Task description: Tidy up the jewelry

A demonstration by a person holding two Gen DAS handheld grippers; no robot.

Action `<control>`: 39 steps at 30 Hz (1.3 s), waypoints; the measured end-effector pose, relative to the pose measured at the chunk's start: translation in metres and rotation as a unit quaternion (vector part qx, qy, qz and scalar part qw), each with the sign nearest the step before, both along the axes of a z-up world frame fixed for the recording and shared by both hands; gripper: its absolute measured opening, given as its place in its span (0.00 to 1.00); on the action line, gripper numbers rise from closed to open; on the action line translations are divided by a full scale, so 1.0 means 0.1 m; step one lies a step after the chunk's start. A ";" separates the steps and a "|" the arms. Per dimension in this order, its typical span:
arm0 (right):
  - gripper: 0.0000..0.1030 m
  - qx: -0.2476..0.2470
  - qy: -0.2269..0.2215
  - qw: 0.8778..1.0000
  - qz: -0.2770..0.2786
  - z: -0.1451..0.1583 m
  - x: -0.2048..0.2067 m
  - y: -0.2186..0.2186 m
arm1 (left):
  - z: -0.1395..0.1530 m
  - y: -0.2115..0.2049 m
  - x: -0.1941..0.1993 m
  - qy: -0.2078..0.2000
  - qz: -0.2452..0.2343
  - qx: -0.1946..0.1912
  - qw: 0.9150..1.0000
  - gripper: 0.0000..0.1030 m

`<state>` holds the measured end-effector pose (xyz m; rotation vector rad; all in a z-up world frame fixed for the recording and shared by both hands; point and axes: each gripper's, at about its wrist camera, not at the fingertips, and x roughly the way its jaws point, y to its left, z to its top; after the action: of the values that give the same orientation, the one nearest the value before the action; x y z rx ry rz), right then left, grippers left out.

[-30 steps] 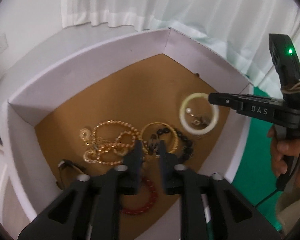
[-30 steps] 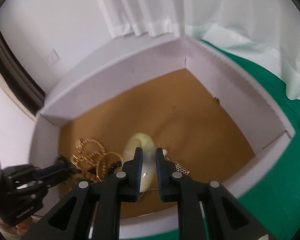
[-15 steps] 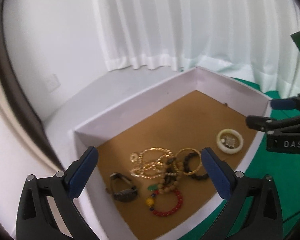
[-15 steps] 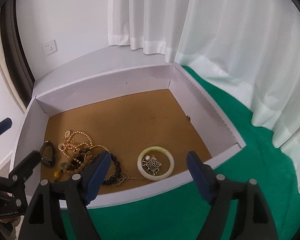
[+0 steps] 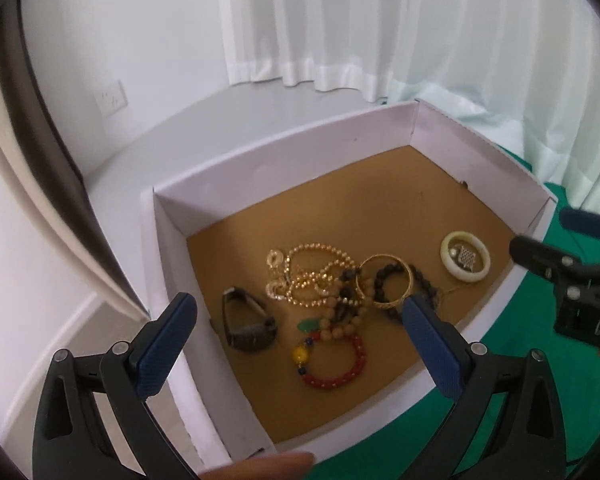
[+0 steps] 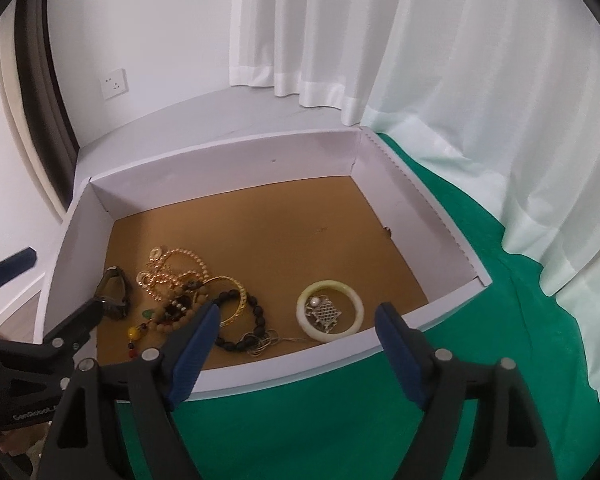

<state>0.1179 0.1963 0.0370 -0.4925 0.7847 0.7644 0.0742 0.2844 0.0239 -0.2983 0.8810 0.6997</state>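
Observation:
A white box (image 5: 284, 152) (image 6: 220, 160) with a brown floor holds the jewelry. A tangle of gold bead chains (image 5: 312, 276) (image 6: 172, 268), a gold bangle (image 5: 384, 284) (image 6: 236, 300), black beads (image 5: 424, 284) (image 6: 256, 320), a red bead bracelet (image 5: 336, 376) and a dark watch (image 5: 246, 322) (image 6: 114, 292) lie at its left. A pale jade bangle (image 5: 465, 256) (image 6: 330, 312) with a silver pendant inside lies apart at the right. My left gripper (image 5: 300, 326) is open and empty above the box's near left. My right gripper (image 6: 298, 334) is open and empty above the front wall.
The box stands on a green cloth (image 6: 340, 432) (image 5: 508, 400). White curtains (image 6: 460, 80) hang behind and to the right. A white ledge (image 5: 220, 120) and wall with a socket (image 6: 114, 84) lie behind the box. A fingertip (image 5: 260, 468) shows at the bottom edge.
Both grippers have opened and pulled back up out of the box. The right one let go of the jade bangle, which now lies flat on the floor.

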 end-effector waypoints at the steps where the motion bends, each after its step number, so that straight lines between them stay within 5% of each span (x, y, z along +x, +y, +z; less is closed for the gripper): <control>1: 0.80 -0.002 0.003 1.000 0.002 -0.01 -0.02 0.02 | 0.00 0.02 -0.01 -0.001 0.003 -0.004 1.000 0.99; 10: 0.81 -0.010 0.043 0.999 0.005 0.02 -0.12 0.16 | 0.13 0.20 -0.14 0.004 0.042 -0.036 0.998 0.99; 39: 0.80 -0.027 0.011 0.999 0.015 0.39 -0.36 0.10 | 0.59 0.10 -0.29 -0.004 0.057 -0.015 0.998 0.99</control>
<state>0.0817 0.2064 0.0762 -0.5457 0.8217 0.7801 0.0451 0.2940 0.0825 -0.3789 0.8731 0.7909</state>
